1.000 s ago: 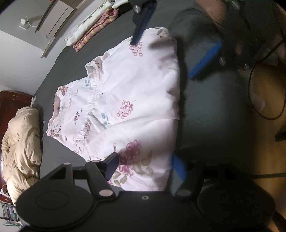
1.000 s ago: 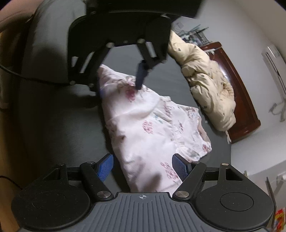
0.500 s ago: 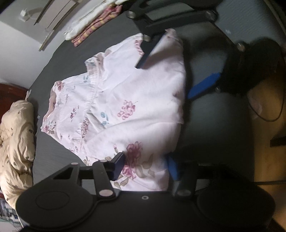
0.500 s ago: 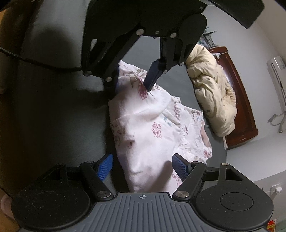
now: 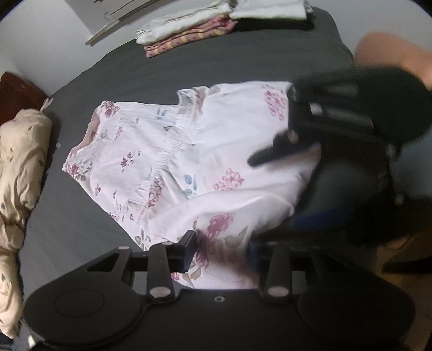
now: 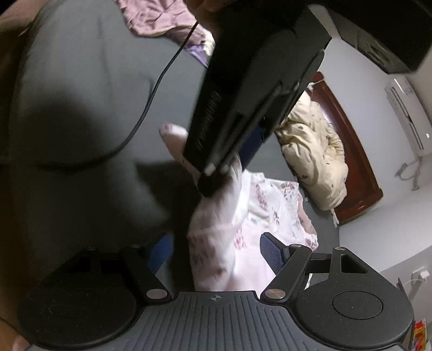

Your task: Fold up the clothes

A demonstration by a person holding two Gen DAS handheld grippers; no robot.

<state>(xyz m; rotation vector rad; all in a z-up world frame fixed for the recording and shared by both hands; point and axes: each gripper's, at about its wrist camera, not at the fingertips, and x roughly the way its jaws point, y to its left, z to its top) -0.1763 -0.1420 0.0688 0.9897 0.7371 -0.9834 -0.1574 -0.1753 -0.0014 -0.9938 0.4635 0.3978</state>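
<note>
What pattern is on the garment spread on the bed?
Pale pink garment with purple-red flowers, clearest in the left wrist view.

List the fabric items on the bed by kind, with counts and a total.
Floral garment being folded: 1
Folded clothes at the far edge, white and striped pink: 2
Beige quilt: 1
Crumpled purple clothing: 1
Total: 5

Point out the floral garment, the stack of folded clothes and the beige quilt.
floral garment [image 5: 216, 151]: left wrist view, flat middle panel beside the gathered waistband.
stack of folded clothes [image 5: 189, 29]: left wrist view, the pink striped piece.
beige quilt [image 6: 313, 151]: right wrist view, its bunched middle.
</note>
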